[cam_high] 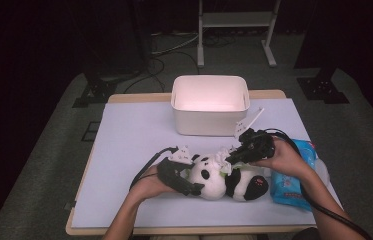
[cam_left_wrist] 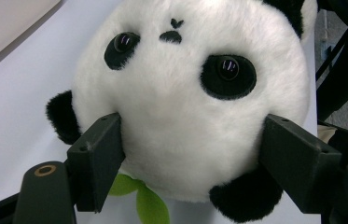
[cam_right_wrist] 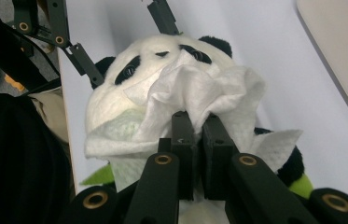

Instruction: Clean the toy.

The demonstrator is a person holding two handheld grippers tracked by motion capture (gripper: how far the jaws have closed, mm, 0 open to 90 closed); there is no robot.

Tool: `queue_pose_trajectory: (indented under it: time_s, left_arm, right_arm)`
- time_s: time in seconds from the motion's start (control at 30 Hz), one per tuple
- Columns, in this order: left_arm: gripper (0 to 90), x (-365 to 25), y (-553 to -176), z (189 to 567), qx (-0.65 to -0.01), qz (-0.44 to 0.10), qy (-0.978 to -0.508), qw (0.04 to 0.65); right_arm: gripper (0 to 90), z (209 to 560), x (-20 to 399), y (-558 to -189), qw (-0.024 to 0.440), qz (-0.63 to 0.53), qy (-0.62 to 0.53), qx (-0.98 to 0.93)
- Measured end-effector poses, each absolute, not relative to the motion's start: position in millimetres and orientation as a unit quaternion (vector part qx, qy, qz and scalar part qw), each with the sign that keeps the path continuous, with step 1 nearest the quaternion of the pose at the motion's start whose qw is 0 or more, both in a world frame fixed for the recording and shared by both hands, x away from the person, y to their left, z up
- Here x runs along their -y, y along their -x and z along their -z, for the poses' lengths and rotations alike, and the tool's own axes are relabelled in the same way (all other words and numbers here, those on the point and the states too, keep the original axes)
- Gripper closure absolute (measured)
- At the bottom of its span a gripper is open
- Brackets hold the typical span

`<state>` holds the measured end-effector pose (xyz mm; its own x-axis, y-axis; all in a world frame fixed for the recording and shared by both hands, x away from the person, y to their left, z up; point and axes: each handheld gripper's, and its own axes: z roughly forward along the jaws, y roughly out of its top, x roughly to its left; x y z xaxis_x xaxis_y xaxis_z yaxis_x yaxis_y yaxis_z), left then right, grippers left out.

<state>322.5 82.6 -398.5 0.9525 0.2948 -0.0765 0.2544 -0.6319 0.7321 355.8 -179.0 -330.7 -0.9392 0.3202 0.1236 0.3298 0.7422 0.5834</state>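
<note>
one panda (cam_high: 219,179), one wipe (cam_right_wrist: 199,95), two tongs

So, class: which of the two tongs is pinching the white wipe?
The right tongs, shut on the white wipe over the panda's face. The left tongs instead clamp the panda's head.

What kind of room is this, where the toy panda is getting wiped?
Probably a recording room or lab, not a home: a lone table with a pale cover stands in a dark room, cables trail over the grey floor behind it, and a metal stand rises at the back.
</note>
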Motion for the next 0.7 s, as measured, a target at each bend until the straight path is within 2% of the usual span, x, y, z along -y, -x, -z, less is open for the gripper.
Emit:
queue_pose_trajectory:
  time_s: [0.27, 0.7]
  left_arm:
    - [22.7, -86, -323, 395, -0.153, -0.006, -0.899, 0.411]
    - [22.7, -84, -323, 390, -0.151, -0.003, -0.890, 0.431]
  right_arm:
    - [84.8, 336, 175, -347, 0.021, 0.308, 0.160, 0.938]
    - [84.7, 346, 168, -318, 0.031, 0.311, 0.128, 0.941]
